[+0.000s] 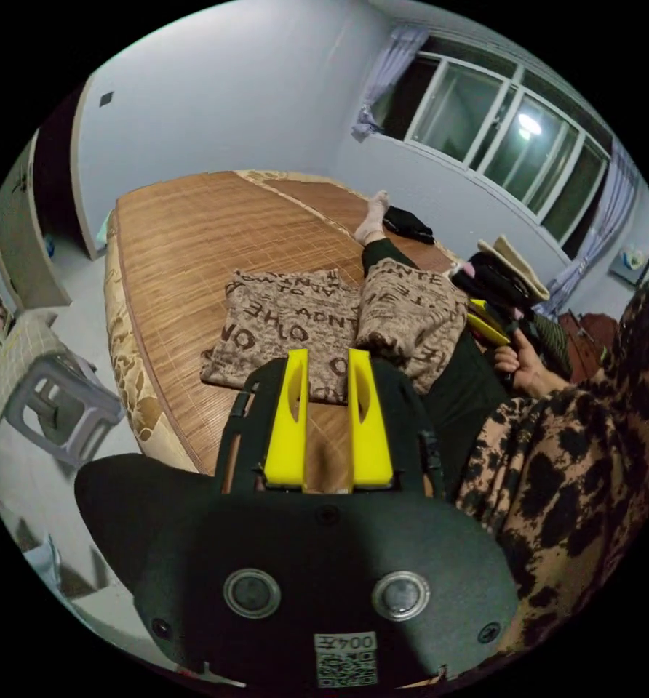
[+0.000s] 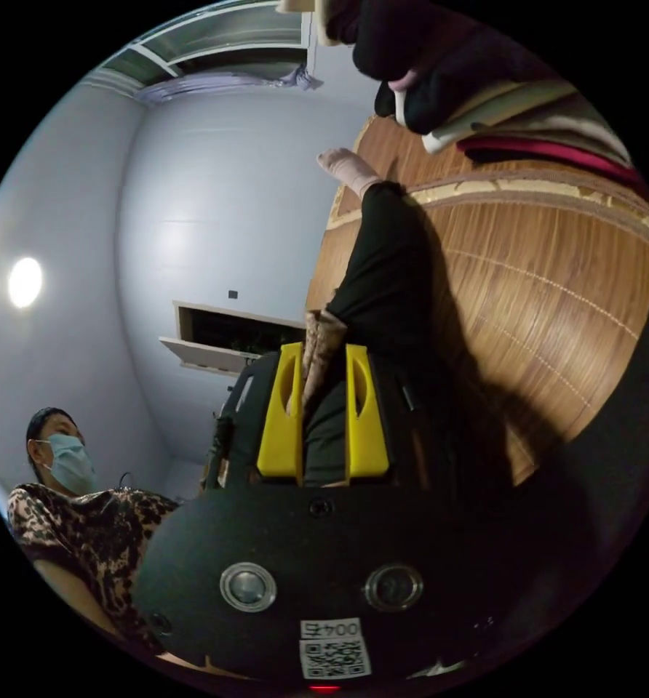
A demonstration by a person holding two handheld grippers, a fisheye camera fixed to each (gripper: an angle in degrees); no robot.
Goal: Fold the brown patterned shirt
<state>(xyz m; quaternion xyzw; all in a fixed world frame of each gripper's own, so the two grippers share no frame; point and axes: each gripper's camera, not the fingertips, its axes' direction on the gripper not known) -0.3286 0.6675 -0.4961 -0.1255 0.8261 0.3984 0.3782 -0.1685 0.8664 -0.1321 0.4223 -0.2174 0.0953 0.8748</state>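
Brown fabric with dark lettering — the brown patterned shirt — lies partly folded on the woven bamboo mat that covers the bed, close to the mat's near edge. In the left gripper view one part rests flat on the mat while the other drapes over the person's outstretched leg, probably because the person sits on the bed and works the cloth across the lap. The left gripper hovers just above the shirt's near hem, its 2 yellow jaws apart with nothing between them, likely poised for the next pinch. Beyond the leg, a stack of folded clothes sits toward the mat's far side, and the other gripper is held by a hand beside it.

In the right gripper view the right gripper has a bunched edge of the brown cloth standing between its jaws; they seem to press it, though a slight gap on one side leaves this uncertain — I cannot tell. The leg stretches along the mat toward the stack.
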